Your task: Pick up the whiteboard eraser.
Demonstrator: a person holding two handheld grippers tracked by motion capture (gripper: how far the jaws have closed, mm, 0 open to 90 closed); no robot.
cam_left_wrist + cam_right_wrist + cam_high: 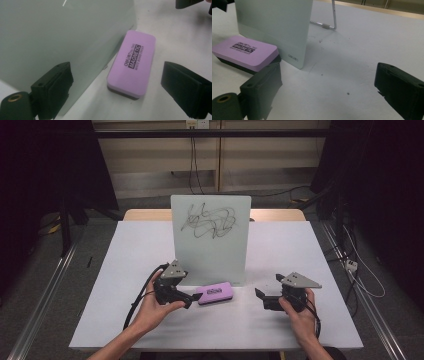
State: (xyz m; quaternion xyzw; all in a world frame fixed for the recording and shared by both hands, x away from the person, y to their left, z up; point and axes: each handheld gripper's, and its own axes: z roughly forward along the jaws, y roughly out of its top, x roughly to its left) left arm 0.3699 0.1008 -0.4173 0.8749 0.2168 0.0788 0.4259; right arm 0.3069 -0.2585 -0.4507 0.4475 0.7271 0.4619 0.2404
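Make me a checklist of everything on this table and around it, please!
Surface: white table, a few small dark specks near the board.
Job's things: purple eraser lies flat in front of the upright whiteboard, which has black scribbles and stands on a wire stand.
Clutter: nothing seen.
Grippers: left gripper open, jaws on either side of the eraser's near end, not touching; right gripper open, over bare table.
Cables: a black cable trails from the left gripper; more hang on the back wall and lie on the floor at right.
Surroundings: dark curtains on both sides, metal floor rails.
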